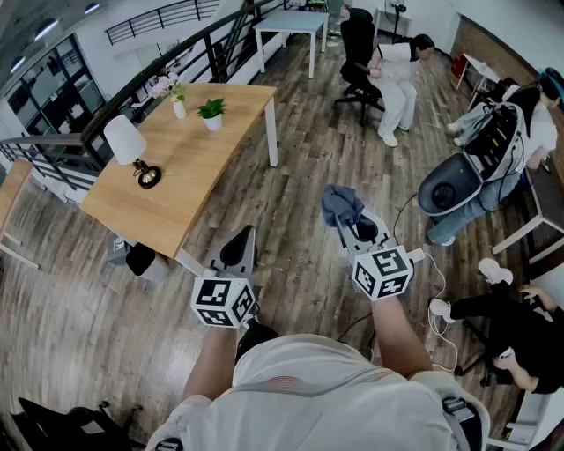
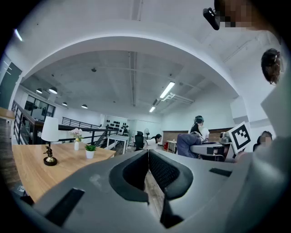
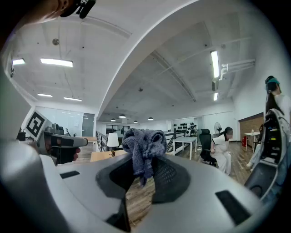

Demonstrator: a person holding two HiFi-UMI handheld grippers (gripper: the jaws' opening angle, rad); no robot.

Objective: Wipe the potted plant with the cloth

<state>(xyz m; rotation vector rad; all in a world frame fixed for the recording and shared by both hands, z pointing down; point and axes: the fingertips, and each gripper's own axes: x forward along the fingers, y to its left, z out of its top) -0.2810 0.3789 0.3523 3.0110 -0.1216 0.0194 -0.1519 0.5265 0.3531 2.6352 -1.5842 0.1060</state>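
Observation:
A small potted plant [image 1: 211, 113] in a white pot stands near the far end of the wooden table [image 1: 189, 167]; it shows small in the left gripper view as the potted plant [image 2: 90, 150]. My right gripper [image 1: 339, 220] is shut on a bunched grey-blue cloth [image 1: 341, 204], held level above the floor, well right of the table. The cloth [image 3: 143, 150] sticks up from between its closed jaws. My left gripper [image 1: 249, 232] is shut and empty, near the table's front corner, with its tips [image 2: 148, 152] pressed together.
A table lamp [image 1: 130, 150] and a flower vase [image 1: 178, 104] also stand on the table. A white table [image 1: 291, 25], an office chair [image 1: 358, 53] and seated people are beyond. A grey machine [image 1: 454, 183] and cables lie at the right. A railing [image 1: 132, 84] runs behind the table.

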